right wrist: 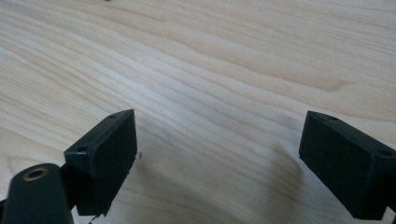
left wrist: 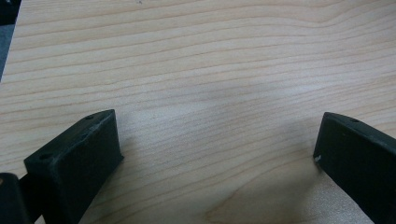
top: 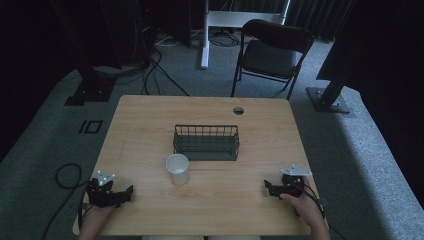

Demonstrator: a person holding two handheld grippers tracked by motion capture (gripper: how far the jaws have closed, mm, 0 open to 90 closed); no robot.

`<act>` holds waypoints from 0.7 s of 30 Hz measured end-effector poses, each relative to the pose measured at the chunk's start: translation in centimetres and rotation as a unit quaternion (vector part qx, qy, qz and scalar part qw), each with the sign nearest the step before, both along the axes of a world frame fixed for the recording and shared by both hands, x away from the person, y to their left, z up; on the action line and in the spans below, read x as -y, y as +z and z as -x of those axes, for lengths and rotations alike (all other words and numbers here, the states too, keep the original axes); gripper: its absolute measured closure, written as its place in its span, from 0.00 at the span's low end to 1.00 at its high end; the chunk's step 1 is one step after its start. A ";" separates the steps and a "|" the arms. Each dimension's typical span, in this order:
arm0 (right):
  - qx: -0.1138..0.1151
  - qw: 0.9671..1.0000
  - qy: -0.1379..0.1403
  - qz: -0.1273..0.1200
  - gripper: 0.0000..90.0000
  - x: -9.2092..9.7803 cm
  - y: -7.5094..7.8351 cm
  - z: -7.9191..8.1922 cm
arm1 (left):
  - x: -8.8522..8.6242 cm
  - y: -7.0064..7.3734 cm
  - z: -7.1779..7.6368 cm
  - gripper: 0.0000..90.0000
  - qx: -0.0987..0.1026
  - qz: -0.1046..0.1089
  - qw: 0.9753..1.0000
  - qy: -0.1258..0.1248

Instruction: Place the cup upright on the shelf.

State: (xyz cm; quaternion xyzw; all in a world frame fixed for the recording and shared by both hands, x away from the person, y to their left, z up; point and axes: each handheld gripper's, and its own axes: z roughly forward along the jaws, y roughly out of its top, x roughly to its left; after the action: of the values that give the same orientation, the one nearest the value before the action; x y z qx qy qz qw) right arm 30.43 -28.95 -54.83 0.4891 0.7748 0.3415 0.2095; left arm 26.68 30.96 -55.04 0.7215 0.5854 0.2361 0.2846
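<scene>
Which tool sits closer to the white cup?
The left tool; the white cup stands left of the table's middle, farther from the right tool.

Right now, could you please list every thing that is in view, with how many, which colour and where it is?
table: one, light wood, centre of the high view
basket: one, dark wire, middle of the table, empty
cup: one, white, upright, just in front of the basket's left end, apart from it
cable hole: one, dark, far edge of the table
folding chair: one, black, on the floor beyond the table
cables: several, black, on the grey carpet to the far left
left tool: one, black, near left corner of the table, jaws wide apart, holding nothing
right tool: one, black, near right corner, jaws wide apart, holding nothing
hands: two, at the near edge, each holding a tool
</scene>
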 end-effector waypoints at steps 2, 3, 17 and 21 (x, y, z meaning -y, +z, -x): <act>0.001 1.000 0.002 -0.004 0.12 -0.2 0.1 -0.1 | 0.0 0.0 0.0 0.01 0.000 0.000 1.000 0.000; 0.002 1.000 0.003 -0.006 0.12 -0.4 0.2 -0.1 | 0.0 0.0 0.0 0.01 0.000 0.000 1.000 0.000; 0.017 0.999 0.040 -0.019 0.12 -2.7 1.3 -0.5 | 0.0 0.0 0.0 0.01 0.000 0.000 1.000 0.000; 0.022 0.998 0.049 -0.025 0.12 -3.4 1.7 -0.5 | 0.0 0.0 0.0 0.01 0.000 0.000 1.000 0.000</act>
State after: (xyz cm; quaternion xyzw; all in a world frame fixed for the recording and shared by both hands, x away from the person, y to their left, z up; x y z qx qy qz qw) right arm 30.97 -25.51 -53.14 0.4480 0.7842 0.3815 0.1969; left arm 26.68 30.96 -55.04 0.7216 0.5853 0.2361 0.2845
